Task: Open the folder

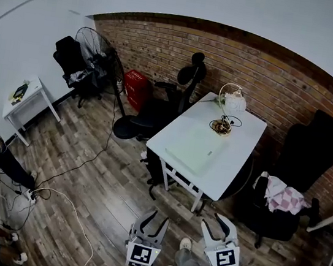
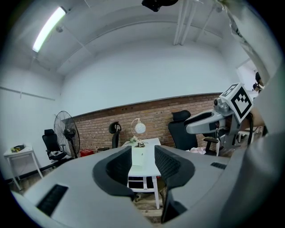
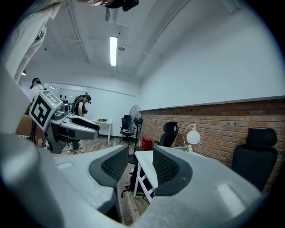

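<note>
Approach step: I stand well apart from the tabletop (image 1: 243,138) w/ the folder (image 1: 193,150). Left tool (image 1: 156,218) & right tool (image 1: 214,222) both spread, empty. Next: get within reach.

Tables: two, large table (image 1: 243,141) and small table (image 1: 35,97). Office chairs: three, left chair (image 1: 69,59), middle chair (image 1: 150,117), right chair (image 1: 309,151). Fan (image 1: 94,47): one. Lamp (image 1: 233,99): one. Folder (image 1: 192,148): one. Red crate (image 1: 135,87): one.

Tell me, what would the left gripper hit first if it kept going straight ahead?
Probably the white table, around its near edge or the pale folder lying on it. The left gripper is open and empty, and the wooden floor between looks free, though depth is hard to judge.
</note>
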{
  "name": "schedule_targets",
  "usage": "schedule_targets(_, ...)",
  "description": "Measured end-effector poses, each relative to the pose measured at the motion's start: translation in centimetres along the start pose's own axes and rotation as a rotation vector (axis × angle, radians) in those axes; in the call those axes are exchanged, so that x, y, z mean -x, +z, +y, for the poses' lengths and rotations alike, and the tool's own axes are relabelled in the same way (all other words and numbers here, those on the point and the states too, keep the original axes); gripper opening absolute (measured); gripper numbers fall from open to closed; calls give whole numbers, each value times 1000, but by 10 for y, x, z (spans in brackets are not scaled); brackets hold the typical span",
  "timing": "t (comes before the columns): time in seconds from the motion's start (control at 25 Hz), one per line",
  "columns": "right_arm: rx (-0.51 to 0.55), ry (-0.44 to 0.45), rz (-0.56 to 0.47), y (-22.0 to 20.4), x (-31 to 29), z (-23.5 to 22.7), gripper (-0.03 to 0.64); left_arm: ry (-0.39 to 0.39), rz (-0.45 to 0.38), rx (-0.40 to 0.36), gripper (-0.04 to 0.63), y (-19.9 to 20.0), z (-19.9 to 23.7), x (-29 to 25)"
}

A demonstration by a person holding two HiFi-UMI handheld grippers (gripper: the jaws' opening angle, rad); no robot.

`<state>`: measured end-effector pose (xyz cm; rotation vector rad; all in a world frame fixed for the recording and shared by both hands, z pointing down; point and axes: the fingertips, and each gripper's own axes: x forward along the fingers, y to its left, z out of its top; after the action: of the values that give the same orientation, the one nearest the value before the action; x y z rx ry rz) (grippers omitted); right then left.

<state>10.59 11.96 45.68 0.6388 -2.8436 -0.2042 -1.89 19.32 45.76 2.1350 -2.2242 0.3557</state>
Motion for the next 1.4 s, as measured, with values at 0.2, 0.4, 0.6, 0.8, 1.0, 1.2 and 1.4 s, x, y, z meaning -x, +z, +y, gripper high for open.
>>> schedule_targets(0.2,-3,18,8,0,-29,-25,171,6,11,3,160,4,12,-35)
schedule_targets(0.4,3,44,12,-2,-58,-53,171,23,34,22,160,6,22,-70)
schedule_targets(0.6,-31,60,7,-5,-84,-86,170,40,44,18,160,10,27,-110)
schedule_targets(0.8,-14,81,1,-7,-108,-112,171,56,52,11,160,15,36,-142)
schedule_targets(1.0,-22,96,-2,-10,-126,-134,172,61,40,-19,160,24,42,-170)
schedule_targets(1.2,-54,99,4,-12,-138,-149,170,61,67,-2,160,23,43,-191)
schedule_targets(1.4,-34,98,0,-19,-148,-163,172,46,75,-15,160,21,44,-210)
